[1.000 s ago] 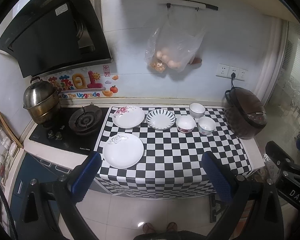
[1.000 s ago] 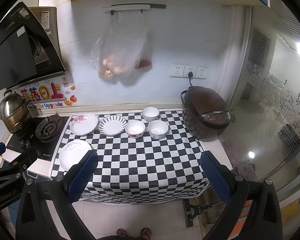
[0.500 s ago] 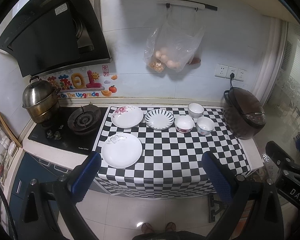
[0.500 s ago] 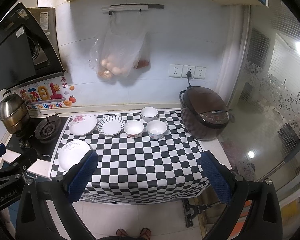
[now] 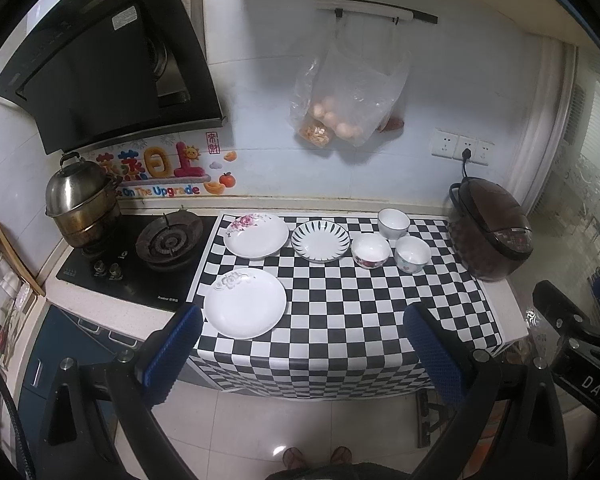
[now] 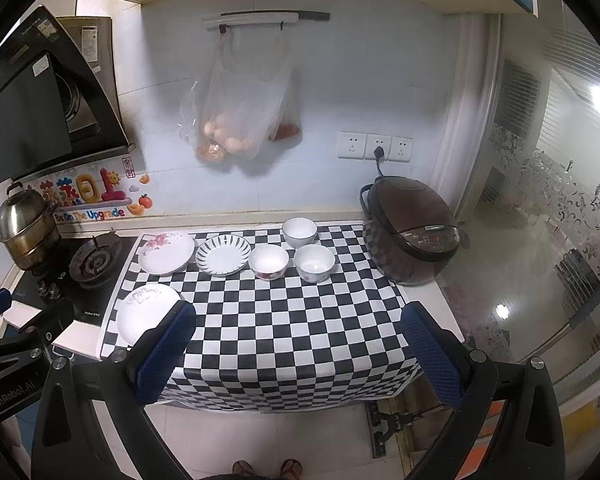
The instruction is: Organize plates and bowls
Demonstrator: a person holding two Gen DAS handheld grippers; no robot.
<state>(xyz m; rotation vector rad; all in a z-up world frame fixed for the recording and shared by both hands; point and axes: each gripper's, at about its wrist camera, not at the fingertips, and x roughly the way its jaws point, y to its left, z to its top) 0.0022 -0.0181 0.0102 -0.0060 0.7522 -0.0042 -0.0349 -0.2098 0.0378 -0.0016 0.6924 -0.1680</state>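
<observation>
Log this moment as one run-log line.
phase: approach | left claw: open, empty | right claw: open, empty | plates: three, unstacked | bowls: three, unstacked | contact: none

The checkered cloth (image 6: 284,320) before me lies bare across the frame's middle; the plates (image 6: 222,255), the bowls (image 6: 314,263) and the rice cooker (image 6: 410,232) crowd its far edge.

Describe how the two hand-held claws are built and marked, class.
Each claw, left and right, has two black angular arms with silver bolts, ending in blue textured pads. The right view shows white lettering on the left claw's body; the left view shows "DAS" on the right one's. A black cable runs along the left view's edge. No sleeves show.
</observation>
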